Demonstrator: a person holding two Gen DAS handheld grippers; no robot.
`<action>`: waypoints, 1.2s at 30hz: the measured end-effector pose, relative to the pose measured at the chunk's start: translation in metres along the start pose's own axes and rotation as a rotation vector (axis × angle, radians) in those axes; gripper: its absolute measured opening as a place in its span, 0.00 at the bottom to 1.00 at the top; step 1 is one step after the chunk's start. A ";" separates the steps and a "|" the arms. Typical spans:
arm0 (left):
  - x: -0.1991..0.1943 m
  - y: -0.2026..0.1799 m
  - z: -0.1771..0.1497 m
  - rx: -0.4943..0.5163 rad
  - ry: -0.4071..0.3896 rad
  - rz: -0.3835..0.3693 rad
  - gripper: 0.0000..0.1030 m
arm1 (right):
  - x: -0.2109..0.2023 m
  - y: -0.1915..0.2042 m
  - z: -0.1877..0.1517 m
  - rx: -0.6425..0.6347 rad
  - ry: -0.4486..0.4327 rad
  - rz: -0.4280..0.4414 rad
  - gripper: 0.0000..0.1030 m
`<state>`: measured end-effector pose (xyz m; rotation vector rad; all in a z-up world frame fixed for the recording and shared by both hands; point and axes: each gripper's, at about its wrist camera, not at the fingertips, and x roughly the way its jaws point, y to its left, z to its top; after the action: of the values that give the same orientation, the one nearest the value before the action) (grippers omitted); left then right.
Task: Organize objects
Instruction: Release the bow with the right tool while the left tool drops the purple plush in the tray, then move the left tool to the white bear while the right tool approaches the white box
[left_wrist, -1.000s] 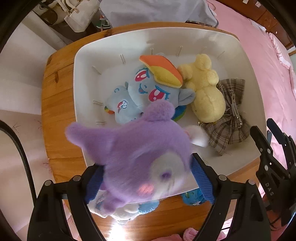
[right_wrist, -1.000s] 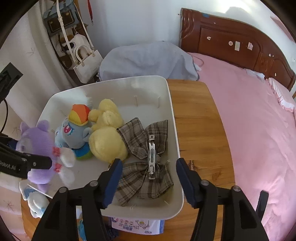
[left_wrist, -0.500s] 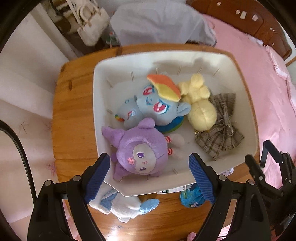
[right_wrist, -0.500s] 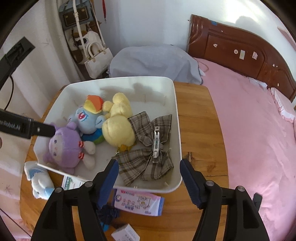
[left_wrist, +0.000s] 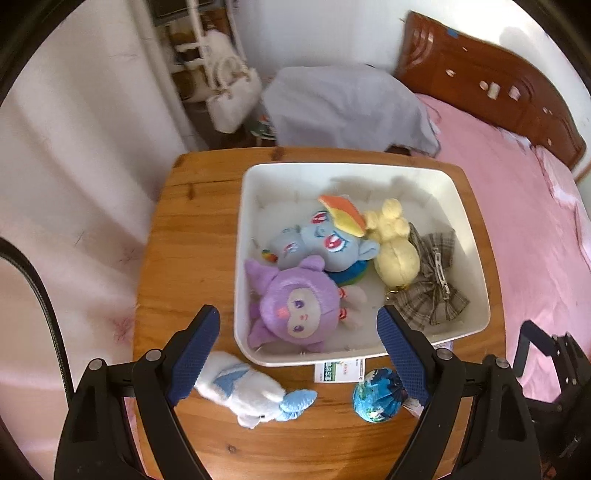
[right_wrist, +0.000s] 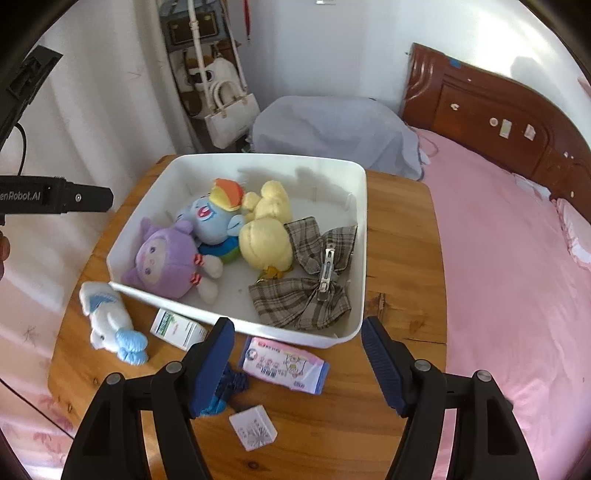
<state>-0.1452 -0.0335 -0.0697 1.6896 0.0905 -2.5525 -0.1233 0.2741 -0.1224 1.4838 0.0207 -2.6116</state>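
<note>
A white bin (left_wrist: 240, 258) on the wooden table holds a purple plush (left_wrist: 295, 306), a blue pony plush (left_wrist: 325, 243), a yellow plush (left_wrist: 395, 254) and a plaid bow (left_wrist: 432, 291). My left gripper (left_wrist: 297, 332) hangs open above the bin's near edge with nothing between its fingers. The purple plush (right_wrist: 166, 258) lies free in the bin's near left corner. My right gripper (right_wrist: 297, 339) is open and empty above the table in front of the bin (right_wrist: 364, 236). A white-and-blue plush (right_wrist: 110, 321) lies on the table outside the bin.
In front of the bin lie a green-and-white box (right_wrist: 177, 326), a tissue pack (right_wrist: 284, 363), a small white box (right_wrist: 253, 426) and a blue crumpled item (left_wrist: 376, 398). A pink bed (right_wrist: 498, 258) borders the table on the right. Handbags (right_wrist: 231, 110) hang behind.
The left gripper let go of the purple plush, which now lies in the bin, then rose and drew back. The right gripper also rose and backed off, its jaws a little wider.
</note>
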 end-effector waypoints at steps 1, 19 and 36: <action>-0.004 0.003 -0.004 -0.027 -0.009 0.007 0.87 | -0.003 -0.001 -0.001 -0.006 0.003 0.016 0.70; -0.040 0.032 -0.075 -0.308 -0.080 0.194 0.86 | -0.010 -0.041 -0.035 0.064 0.167 0.264 0.70; -0.024 0.056 -0.122 -0.538 -0.043 0.182 0.86 | 0.007 -0.050 -0.061 0.083 0.360 0.350 0.78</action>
<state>-0.0182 -0.0773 -0.0955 1.3643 0.5398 -2.1664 -0.0812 0.3278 -0.1625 1.7804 -0.2865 -2.0738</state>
